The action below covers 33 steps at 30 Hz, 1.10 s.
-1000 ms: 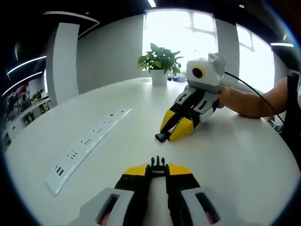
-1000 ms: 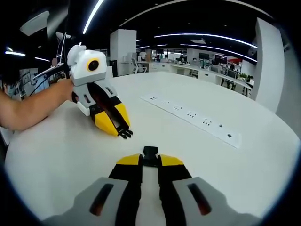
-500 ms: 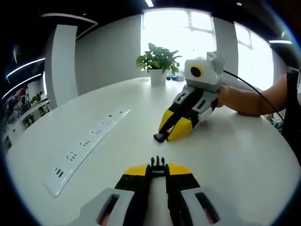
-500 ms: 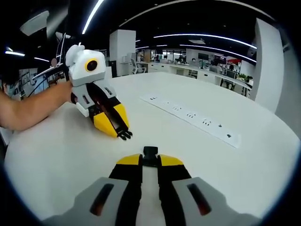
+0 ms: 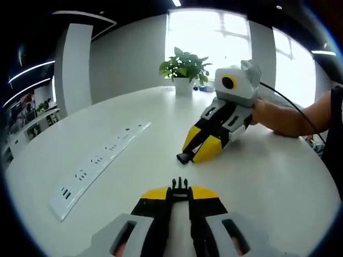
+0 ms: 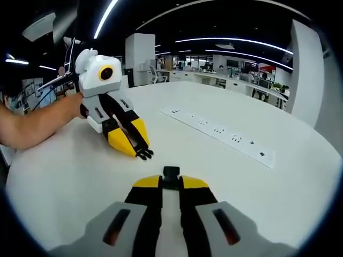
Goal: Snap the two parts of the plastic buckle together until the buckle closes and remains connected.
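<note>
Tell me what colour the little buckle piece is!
Black. The small pronged plastic buckle piece sits pinched in the left tool, seen best in the left gripper view.

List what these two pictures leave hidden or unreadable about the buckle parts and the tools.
- Pronged buckle part, left gripper view: its body is buried between the left tool's shut jaws; just the prongs poke out.
- Socket buckle part, right gripper view: the right tool covers all but its end.
- Socket's opening, left gripper view: too small to read.
- Power strip sockets: too small to see their type.
- Person's arm: cut off by the picture's edge.
</note>
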### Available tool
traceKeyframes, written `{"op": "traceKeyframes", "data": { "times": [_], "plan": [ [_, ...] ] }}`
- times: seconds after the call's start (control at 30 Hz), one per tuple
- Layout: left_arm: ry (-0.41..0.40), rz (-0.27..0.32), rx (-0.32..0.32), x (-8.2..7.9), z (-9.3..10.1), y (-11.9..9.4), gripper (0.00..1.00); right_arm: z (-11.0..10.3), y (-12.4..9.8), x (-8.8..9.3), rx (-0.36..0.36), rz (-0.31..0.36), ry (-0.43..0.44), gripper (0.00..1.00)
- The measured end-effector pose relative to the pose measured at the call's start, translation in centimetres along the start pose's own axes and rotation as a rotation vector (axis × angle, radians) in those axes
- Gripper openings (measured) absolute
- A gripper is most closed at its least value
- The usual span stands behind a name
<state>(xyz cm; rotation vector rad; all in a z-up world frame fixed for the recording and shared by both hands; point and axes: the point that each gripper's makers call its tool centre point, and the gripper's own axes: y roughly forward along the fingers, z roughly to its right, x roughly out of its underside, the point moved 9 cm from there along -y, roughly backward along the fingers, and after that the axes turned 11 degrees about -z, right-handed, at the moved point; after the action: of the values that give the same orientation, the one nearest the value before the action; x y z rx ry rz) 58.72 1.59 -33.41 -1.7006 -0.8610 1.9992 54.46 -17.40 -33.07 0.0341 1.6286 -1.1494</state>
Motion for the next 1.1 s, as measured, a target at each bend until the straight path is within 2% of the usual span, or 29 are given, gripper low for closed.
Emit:
{"op": "traceKeyframes", "data": {
  "times": [0.37,0.5,0.8,1.1],
  "plan": [
    [-0.014,-0.007,-0.015,0.0,0.2,-0.1,0.11,0.4,-0.3,-0.3,0.007,0.013,-0.003,0.10],
    [-0.035,0.031,-0.011,-0.5,0.2,-0.7,0.11,0.5,-0.7,-0.7,0.017,0.023,-0.005,0.10],
    [-0.053,0.050,-0.020,-1.5,0.1,-2.3,0.11,1.2,-2.2,-1.5,0.020,0.039,0.032,0.10],
    [-0.025,0.006,-0.063,-2.2,0.6,-3.4,0.11,0.9,-4.0,-3.2,0.043,0.057,0.019,0.10]
  ]
}}
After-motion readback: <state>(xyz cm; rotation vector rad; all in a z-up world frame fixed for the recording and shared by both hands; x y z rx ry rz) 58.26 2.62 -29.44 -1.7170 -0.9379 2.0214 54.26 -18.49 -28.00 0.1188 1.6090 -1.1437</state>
